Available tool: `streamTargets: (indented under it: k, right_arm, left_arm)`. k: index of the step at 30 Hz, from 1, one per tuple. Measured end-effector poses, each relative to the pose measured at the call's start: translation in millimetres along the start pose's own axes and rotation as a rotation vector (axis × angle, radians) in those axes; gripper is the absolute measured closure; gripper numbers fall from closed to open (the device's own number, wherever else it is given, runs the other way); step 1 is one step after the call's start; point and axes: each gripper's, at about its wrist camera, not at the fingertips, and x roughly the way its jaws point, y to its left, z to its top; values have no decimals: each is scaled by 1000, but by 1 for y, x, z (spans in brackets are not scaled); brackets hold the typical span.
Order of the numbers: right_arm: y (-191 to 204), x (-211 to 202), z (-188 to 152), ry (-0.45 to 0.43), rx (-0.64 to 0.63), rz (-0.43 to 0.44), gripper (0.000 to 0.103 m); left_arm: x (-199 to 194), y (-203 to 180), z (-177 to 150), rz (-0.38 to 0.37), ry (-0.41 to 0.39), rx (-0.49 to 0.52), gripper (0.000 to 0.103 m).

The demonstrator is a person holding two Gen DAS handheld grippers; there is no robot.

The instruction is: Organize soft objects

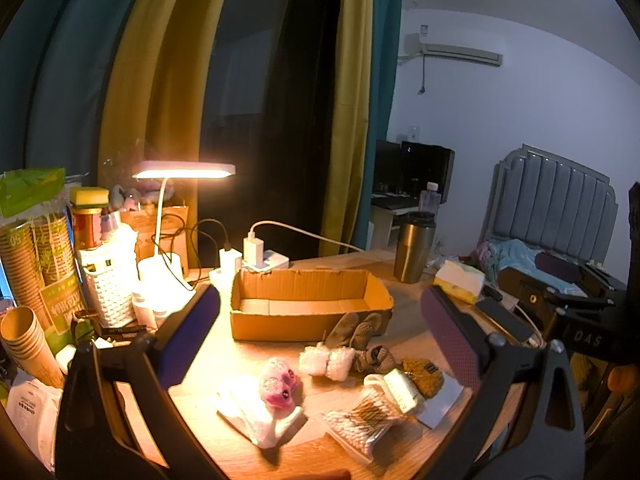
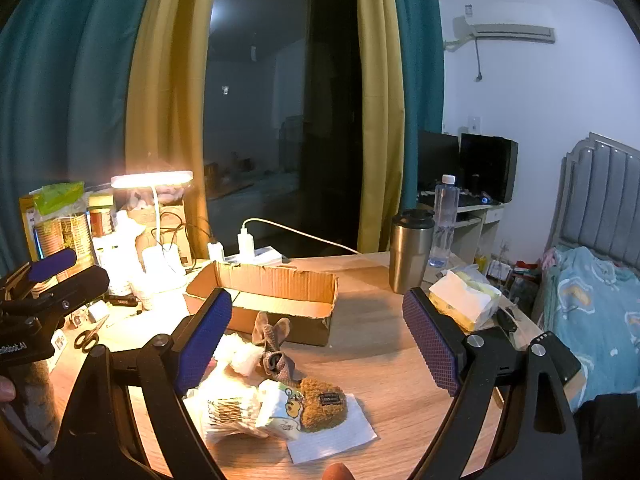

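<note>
An open, empty cardboard box (image 1: pixel 310 306) (image 2: pixel 276 298) sits mid-table. In front of it lie soft items: a pink plush (image 1: pixel 279 387) on a white cloth (image 1: pixel 260 414), white fluffy rolls (image 1: pixel 326 361), grey socks (image 1: pixel 362 330) (image 2: pixel 274 346), a brown fuzzy pouch (image 1: pixel 423 376) (image 2: pixel 323 402), a small tissue pack (image 1: pixel 402 391) (image 2: pixel 280 410) and a bag of cotton swabs (image 1: pixel 360 424) (image 2: pixel 228 414). My left gripper (image 1: pixel 320 344) hovers open above these items, holding nothing. My right gripper (image 2: pixel 318 344) is also open and empty, over the socks and pouch. The left gripper's body (image 2: pixel 44 288) shows at the right wrist view's left edge.
A lit desk lamp (image 1: pixel 184 171), white woven basket (image 1: pixel 110 280), paper cups (image 1: pixel 24 344), chargers and cables (image 1: pixel 254 250) crowd the back left. Scissors (image 2: pixel 90 336) lie left. A steel tumbler (image 1: pixel 412 248), tissue box (image 2: pixel 464 300) and bottle (image 2: pixel 444 220) stand right. A bed (image 2: pixel 592 304) is beyond.
</note>
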Motion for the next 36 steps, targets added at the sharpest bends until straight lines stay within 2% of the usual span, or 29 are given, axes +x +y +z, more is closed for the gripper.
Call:
streamTargets:
  k: [29,36]
  right_arm:
    - [1,0,1,6,-1,0,13]
    - [-1,10,-9,42,3,-5,13]
  left_arm:
    - [1,1,-1,2,2,-2,2]
    - [6,5,-8,17,23,-6,2]
